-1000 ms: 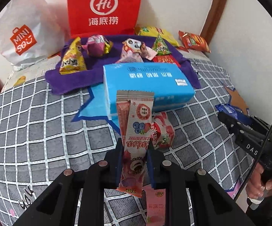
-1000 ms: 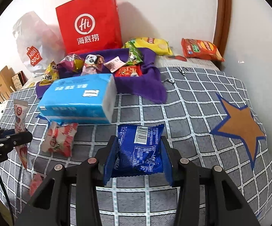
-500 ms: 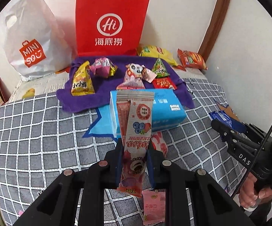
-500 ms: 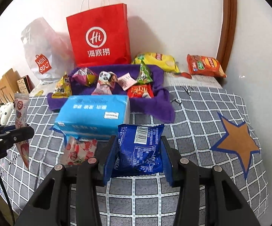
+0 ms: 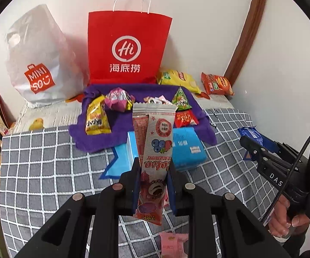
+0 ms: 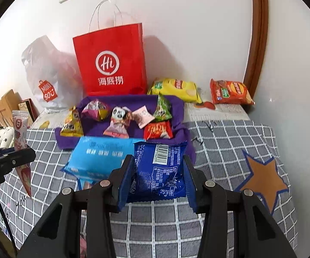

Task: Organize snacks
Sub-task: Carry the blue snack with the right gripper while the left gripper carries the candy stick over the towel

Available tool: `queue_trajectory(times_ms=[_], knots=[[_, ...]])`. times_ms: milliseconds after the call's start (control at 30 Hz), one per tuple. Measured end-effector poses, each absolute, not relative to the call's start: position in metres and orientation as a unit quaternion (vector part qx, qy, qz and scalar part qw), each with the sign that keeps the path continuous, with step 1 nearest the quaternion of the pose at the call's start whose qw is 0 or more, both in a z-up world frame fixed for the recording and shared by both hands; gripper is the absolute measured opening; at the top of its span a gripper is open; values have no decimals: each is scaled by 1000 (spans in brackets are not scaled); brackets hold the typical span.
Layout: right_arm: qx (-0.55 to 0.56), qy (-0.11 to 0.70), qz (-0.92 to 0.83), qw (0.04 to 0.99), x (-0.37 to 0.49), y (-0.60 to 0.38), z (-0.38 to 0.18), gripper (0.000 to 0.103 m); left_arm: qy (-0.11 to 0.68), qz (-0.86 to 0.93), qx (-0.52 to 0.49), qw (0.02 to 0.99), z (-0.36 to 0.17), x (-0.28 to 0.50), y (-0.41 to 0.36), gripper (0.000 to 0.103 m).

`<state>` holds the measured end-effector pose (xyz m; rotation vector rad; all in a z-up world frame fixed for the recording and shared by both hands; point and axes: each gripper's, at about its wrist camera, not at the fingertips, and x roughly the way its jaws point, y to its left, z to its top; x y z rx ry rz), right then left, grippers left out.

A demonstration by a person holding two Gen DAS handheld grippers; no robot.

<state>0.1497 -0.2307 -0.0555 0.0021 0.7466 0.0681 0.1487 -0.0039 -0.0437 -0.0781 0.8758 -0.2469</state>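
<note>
My left gripper [image 5: 154, 185] is shut on a long pink-and-silver snack stick packet [image 5: 155, 148], held upright above the checked bed cover; it also shows in the right wrist view [image 6: 20, 126]. My right gripper [image 6: 158, 178] is shut on a blue snack packet [image 6: 159, 169], held above the cover; it shows at the right of the left wrist view [image 5: 252, 134]. A purple cloth [image 5: 120, 129] at the back holds several small snacks. A blue tissue pack [image 6: 99, 157] lies in front of it.
A red paper bag [image 5: 127, 47] and a white Miniso bag [image 5: 37, 60] stand against the wall. A yellow chip bag [image 6: 174, 88] and an orange one [image 6: 230, 91] lie at the back right. A pink packet [image 5: 172, 244] lies under my left gripper.
Both grippers have lifted and drawn back from the cloth with their packets, so the bags and snacks look farther away and lower.
</note>
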Motion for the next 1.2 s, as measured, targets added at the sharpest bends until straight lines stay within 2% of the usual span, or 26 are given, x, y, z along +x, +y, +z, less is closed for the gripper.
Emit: queue_trajectory(times_ms=[600, 1200], knots=[[-4, 338, 34, 941, 200, -220, -17, 44, 397, -108, -36, 911, -6, 192, 9, 21], [-3, 340, 29, 940, 245, -221, -14, 44, 408, -110, -44, 905, -8, 238, 12, 21]])
